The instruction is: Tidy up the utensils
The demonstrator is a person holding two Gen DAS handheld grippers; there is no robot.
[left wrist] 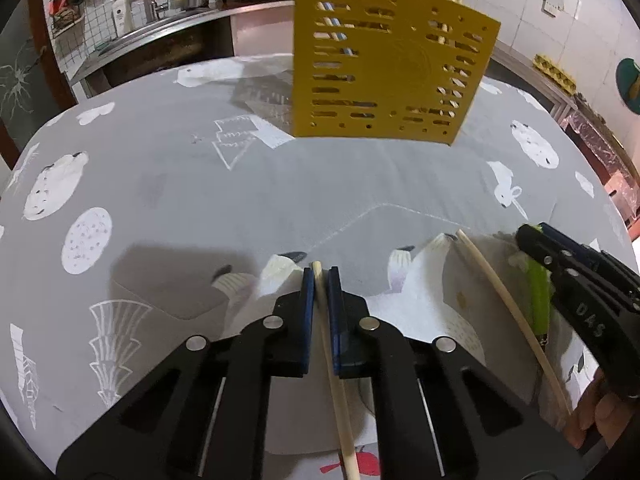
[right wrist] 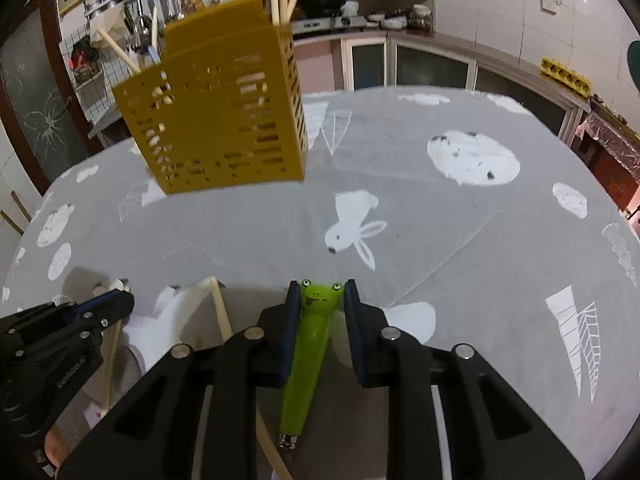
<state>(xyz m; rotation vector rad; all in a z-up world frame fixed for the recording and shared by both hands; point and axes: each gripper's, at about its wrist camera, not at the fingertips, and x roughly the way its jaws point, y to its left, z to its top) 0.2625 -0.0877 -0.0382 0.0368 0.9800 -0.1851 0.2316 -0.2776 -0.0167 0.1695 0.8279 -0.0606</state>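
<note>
Left tongs (left wrist: 321,276) pinch a chopstick (left wrist: 334,380), right tongs (right wrist: 322,296) grip a frog-handled utensil (right wrist: 310,344); yellow holder (right wrist: 224,120) beyond.

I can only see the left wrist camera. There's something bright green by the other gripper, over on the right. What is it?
Observer: A green utensil handle with a cartoon frog face painted at its tip.
Visitor: Is it being held?
Observer: Yes. The right gripper has its jaws pressed against both sides of the frog's head.
Visitor: What kind of utensil is it?
Observer: I can't tell. Only a small metal neck shows at the handle's near end, and the rest is hidden.
</note>
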